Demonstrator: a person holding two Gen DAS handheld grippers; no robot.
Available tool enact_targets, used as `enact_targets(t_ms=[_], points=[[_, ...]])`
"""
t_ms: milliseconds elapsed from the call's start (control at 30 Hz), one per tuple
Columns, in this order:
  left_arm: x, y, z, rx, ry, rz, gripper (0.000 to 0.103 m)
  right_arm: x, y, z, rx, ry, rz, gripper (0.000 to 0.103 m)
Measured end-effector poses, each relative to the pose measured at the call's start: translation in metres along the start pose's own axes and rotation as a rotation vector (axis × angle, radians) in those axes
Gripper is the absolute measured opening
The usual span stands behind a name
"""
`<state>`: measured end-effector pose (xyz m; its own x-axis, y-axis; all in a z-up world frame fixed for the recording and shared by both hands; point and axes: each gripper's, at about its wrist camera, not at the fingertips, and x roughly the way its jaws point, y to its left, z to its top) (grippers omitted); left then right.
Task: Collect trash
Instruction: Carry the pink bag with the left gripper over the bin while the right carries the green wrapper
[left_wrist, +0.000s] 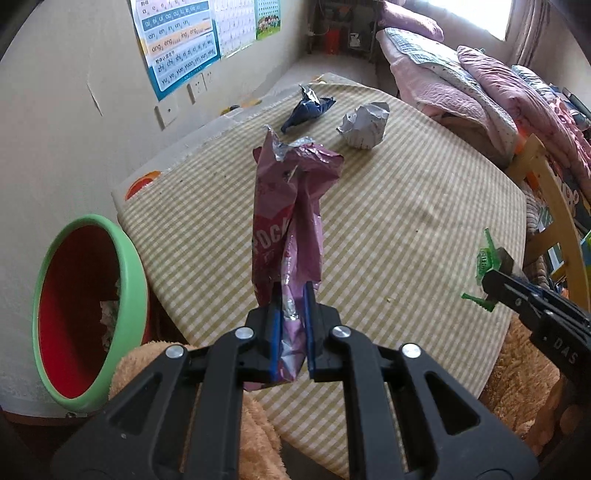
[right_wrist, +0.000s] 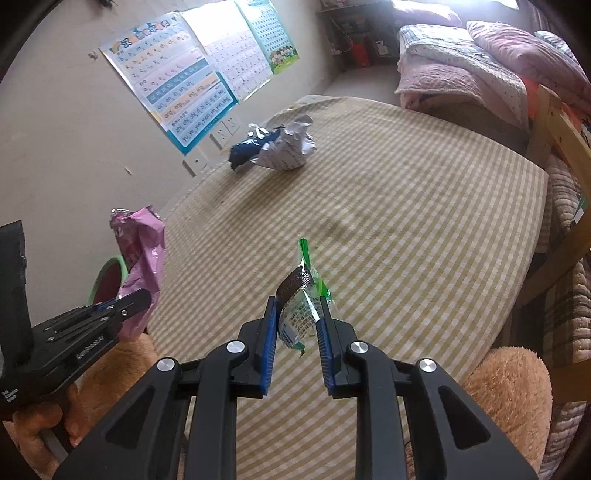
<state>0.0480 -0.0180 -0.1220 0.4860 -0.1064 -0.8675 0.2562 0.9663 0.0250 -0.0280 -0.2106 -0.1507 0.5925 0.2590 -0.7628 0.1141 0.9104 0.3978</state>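
Note:
My left gripper (left_wrist: 291, 295) is shut on a pink snack bag (left_wrist: 291, 206), held upright above the checked table (left_wrist: 406, 229). It also shows in the right wrist view (right_wrist: 142, 254), where the left gripper (right_wrist: 125, 301) is at the left. My right gripper (right_wrist: 299, 306) is shut on a small green wrapper (right_wrist: 301, 310), held over the table's near part. The right gripper (left_wrist: 495, 280) with the green wrapper (left_wrist: 485, 258) shows at the right in the left wrist view. A dark blue wrapper (left_wrist: 306, 110) and a crumpled white paper ball (left_wrist: 364, 123) lie at the table's far end.
A red bin with a green rim (left_wrist: 129, 273) stands on the floor left of the table, with some trash inside. Folded quilts (left_wrist: 480, 85) lie at the far right. A wooden frame (left_wrist: 554, 192) stands at the right edge. A brown plush toy (right_wrist: 509, 398) is near me.

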Motion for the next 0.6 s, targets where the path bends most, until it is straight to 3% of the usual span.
enact_targets(t_ms=[600], points=[[-0.009,0.025,-0.007,-0.046,-0.03,-0.003,0.01,-0.013,0.051,0.004,-0.113,-0.032,-0.004,0.02]])
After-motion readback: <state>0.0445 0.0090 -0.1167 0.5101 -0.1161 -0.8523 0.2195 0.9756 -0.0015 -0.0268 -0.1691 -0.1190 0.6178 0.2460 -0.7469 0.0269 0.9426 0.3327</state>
